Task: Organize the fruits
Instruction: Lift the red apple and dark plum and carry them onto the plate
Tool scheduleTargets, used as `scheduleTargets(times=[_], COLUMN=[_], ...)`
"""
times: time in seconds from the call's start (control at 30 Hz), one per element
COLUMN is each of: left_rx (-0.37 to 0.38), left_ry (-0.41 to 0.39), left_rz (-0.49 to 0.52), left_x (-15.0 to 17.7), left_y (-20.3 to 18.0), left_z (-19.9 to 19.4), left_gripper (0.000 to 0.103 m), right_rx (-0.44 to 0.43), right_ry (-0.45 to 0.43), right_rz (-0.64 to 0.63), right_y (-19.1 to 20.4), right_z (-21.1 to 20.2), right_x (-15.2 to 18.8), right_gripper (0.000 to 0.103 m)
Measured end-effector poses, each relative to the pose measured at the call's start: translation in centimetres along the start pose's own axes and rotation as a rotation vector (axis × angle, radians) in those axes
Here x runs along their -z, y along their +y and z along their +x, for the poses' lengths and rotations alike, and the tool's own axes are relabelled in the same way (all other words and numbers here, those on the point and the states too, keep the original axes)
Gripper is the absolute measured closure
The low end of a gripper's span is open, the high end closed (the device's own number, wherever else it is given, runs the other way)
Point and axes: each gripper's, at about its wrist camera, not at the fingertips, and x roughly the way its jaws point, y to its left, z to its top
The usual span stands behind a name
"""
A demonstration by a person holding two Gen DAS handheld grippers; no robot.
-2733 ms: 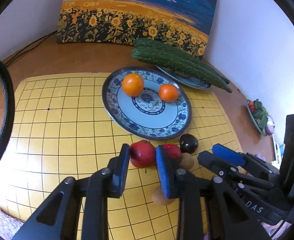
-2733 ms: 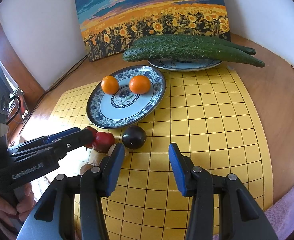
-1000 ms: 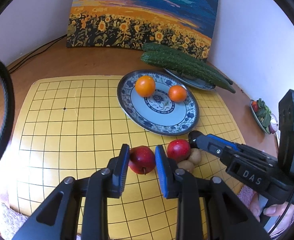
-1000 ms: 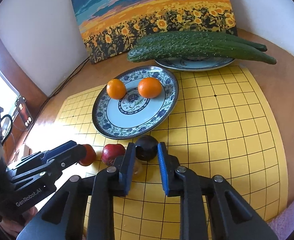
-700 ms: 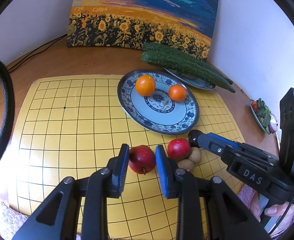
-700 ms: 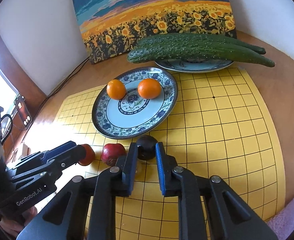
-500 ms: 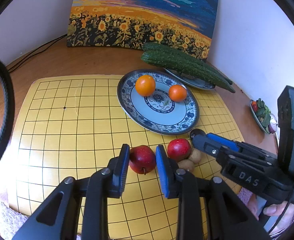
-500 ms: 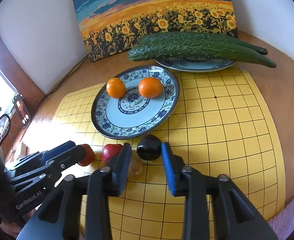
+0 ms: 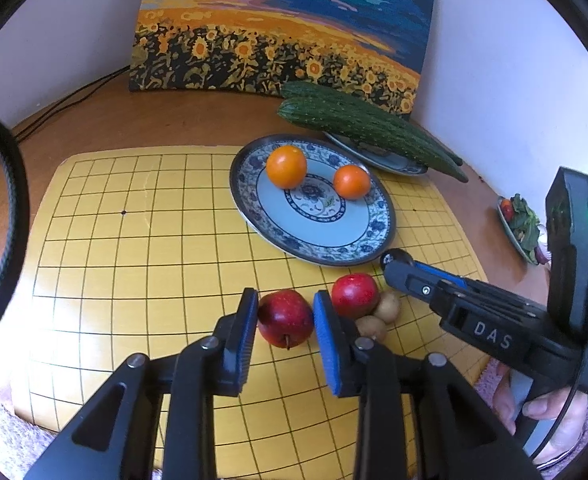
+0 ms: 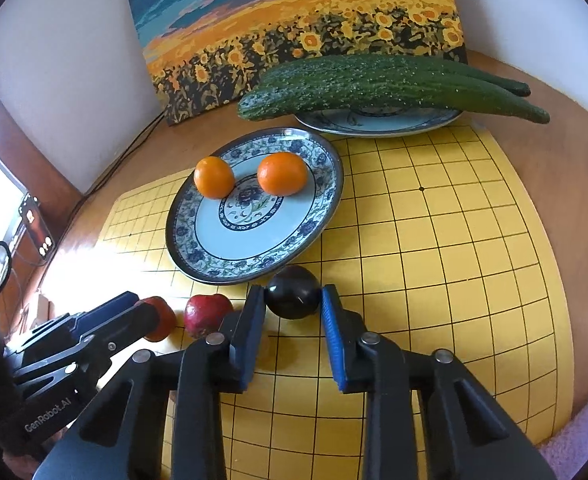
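Two hand-held grippers at work over a yellow gridded mat (image 9: 142, 264). The left gripper (image 9: 285, 322) is clenched on a red apple (image 9: 286, 317), both pads pressed to its flanks; the apple sits on the mat just in front of the blue-patterned plate (image 9: 369, 248). The right gripper (image 10: 292, 307) brackets a dark plum (image 10: 292, 291) that lies close to the plate's near rim — its jaws are closing, and the pads appear to meet the plum's sides.

A 2nd red apple (image 9: 353, 294) and 2 small brown fruits (image 9: 379, 314) lie just beside the held apple. The plate already carries 2 oranges (image 9: 286, 166); 2 cucumbers (image 10: 389, 84) rest across a farther plate.

Handling, as judged: both held fruits are round, firm and smooth-skinned, moderately heavy for their size, prone to rolling or slipping under a light grip and to bruising under a hard one — best held across the widest girth.

Orientation: neither has a marked long axis. The held apple lies tipped, its stem end turned toward the camera; the plum's cannot be told.
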Motion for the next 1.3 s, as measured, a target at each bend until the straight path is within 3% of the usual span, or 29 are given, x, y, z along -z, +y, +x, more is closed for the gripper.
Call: scheduleTargets(times=[0.6,1.3], left_rx=[-0.013,-0.031], left_ry=[-0.065,-0.043], left_rz=[0.023,0.025], left_x=[-2.1,-5.9], left_y=[-0.9,-0.5], left_z=[-0.9,3.9], left_gripper=[0.073,0.073], right_rx=[-0.034,-0.030], right_ry=[-0.084,-0.083], right_rz=[-0.010,-0.094], right_y=[0.2,0.8], right_z=[-2.5,-0.4], right_x=[-0.5,-2.9], right_gripper=[0.074,0.074])
